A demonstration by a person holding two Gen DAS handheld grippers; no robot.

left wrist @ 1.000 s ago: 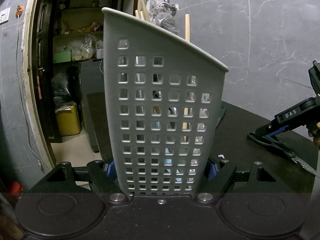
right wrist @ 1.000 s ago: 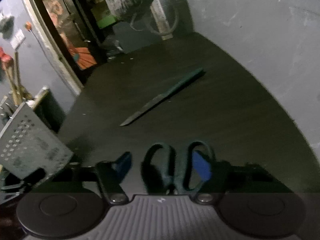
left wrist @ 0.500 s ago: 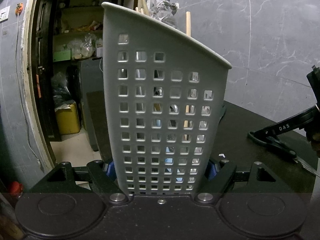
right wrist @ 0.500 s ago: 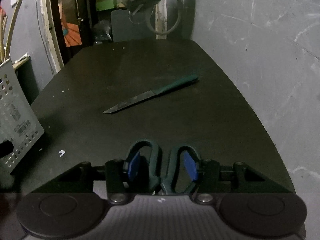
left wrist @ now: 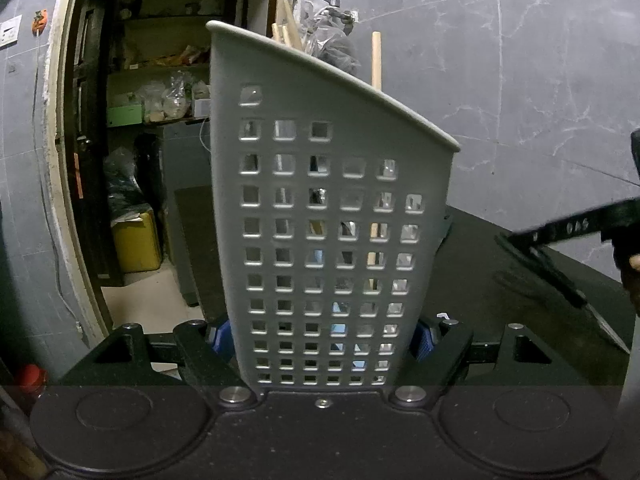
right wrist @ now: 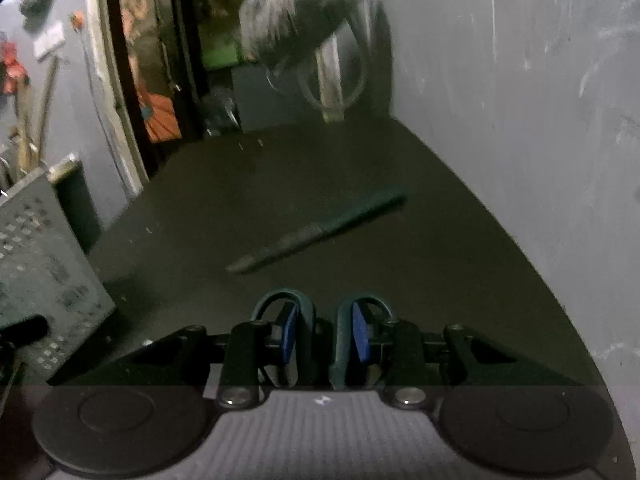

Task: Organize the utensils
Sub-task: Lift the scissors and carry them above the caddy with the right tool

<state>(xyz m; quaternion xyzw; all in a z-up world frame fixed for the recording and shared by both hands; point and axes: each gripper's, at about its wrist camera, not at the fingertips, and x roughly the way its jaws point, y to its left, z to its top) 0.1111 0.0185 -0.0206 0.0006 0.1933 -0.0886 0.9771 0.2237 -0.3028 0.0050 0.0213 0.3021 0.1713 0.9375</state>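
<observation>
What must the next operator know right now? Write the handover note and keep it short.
Left claw: shut on the base of the grey utensil holder, holding it upright.
Right claw: closing on the scissors, with its pads inside the handle loops and seemingly against the handles.
Knife: lying flat on the dark table, beyond the scissors, untouched.
Done: wooden handles already stand in the holder.
Left: probably firm up the grip, drop the scissors into the holder, then fetch the knife.
</observation>
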